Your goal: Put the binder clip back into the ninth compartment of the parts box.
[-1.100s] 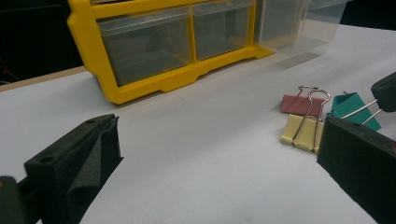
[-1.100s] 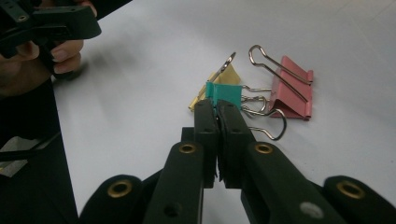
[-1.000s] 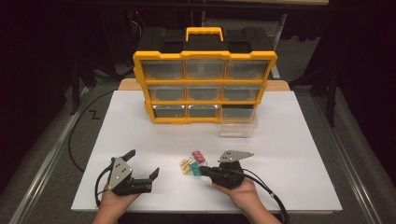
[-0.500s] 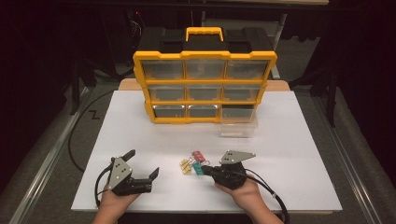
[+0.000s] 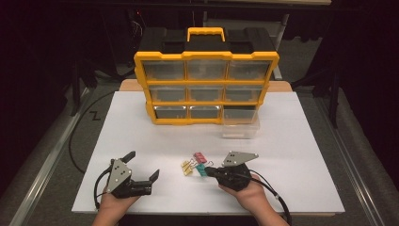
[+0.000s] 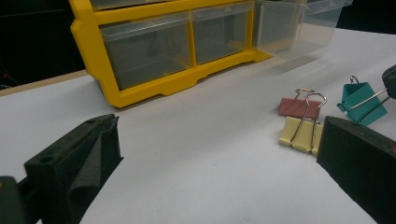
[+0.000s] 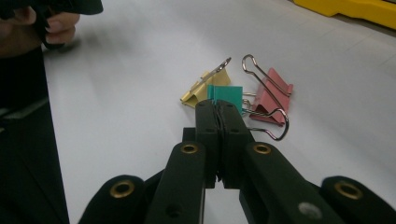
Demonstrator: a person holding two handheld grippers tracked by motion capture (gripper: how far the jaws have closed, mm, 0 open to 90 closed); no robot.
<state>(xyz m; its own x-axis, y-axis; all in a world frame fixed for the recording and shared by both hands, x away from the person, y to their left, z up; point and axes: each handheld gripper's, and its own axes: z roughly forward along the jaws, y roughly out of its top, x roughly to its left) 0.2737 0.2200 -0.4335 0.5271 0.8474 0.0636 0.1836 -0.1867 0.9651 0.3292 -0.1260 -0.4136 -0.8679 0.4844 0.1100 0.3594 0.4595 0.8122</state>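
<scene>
Teal is the colour to watch: we've got the right gripper (image 5: 211, 171) clenched, jaws pressed together on the wire handle of the teal binder clip (image 5: 201, 170), low on the white table (image 5: 301, 155) at about six o'clock in the high view. From our right gripper view the two black jaws meet flat with no gap, and the teal clip (image 7: 225, 95) sits right at their tips, its body touching the sheet as far as we can tell. At ten o'clock of it lies the yellow binder clip (image 7: 205, 86), at two o'clock the pink binder clip (image 7: 273, 95), all three crowded together, wire loops overlapping.

Over at eight o'clock of the table, our left gripper (image 5: 143, 168) rests with jaws spread wide and nothing between them. Its own view looks across bare white sheet to the clips at three o'clock.

Up at twelve o'clock stands the yellow drawer cabinet (image 5: 206, 56), upright, with one clear drawer (image 5: 241, 125) pulled out at its lower right corner.
</scene>
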